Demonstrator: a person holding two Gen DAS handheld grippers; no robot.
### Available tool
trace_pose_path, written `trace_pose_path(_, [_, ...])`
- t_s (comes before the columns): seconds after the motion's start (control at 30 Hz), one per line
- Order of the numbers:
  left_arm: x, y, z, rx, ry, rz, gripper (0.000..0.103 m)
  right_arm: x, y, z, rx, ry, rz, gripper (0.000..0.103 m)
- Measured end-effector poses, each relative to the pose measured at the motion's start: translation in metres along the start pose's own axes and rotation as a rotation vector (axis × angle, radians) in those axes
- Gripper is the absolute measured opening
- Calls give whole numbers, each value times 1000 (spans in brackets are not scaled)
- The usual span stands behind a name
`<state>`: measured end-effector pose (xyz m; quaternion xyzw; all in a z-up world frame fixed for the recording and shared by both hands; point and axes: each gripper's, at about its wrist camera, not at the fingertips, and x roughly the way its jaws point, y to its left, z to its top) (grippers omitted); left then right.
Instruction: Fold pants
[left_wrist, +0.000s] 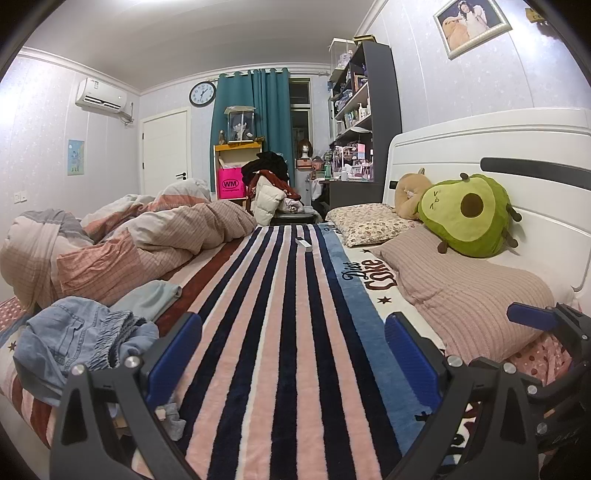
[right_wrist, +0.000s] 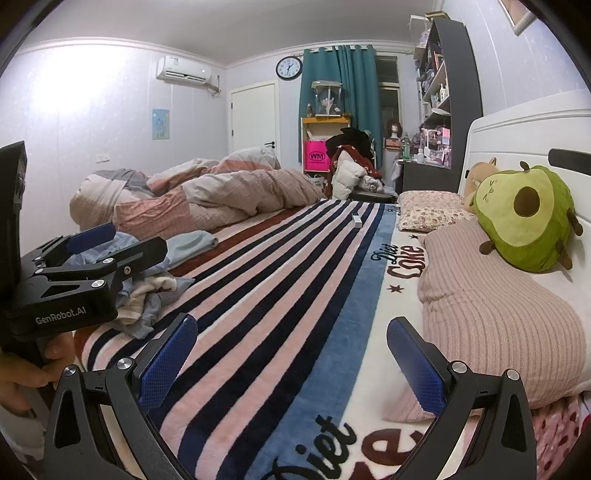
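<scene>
Both jaws spread wide, empty: left gripper (left_wrist: 293, 354) and right gripper (right_wrist: 291, 362) hover over the striped blanket (left_wrist: 280, 332). Nothing grasped yet. Crumpled denim pants (left_wrist: 79, 336) lie lower left; reaching there comes next.

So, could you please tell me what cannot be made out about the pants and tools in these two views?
- Denim pants: crumpled; legs and full shape hidden by their own folds, left wrist view.
- Same heap, right wrist view: partly behind the left tool.
- Right tool: cut off by the left view's edge.
- Small white item: too small to identify.
</scene>
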<state>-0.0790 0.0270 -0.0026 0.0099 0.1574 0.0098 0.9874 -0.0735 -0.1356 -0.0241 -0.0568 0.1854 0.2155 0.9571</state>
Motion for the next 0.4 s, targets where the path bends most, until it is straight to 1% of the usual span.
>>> trace_pose_path(0.4, [-1, -2, 2, 4, 3, -8, 98, 0, -1, 1, 0, 2, 1, 102])
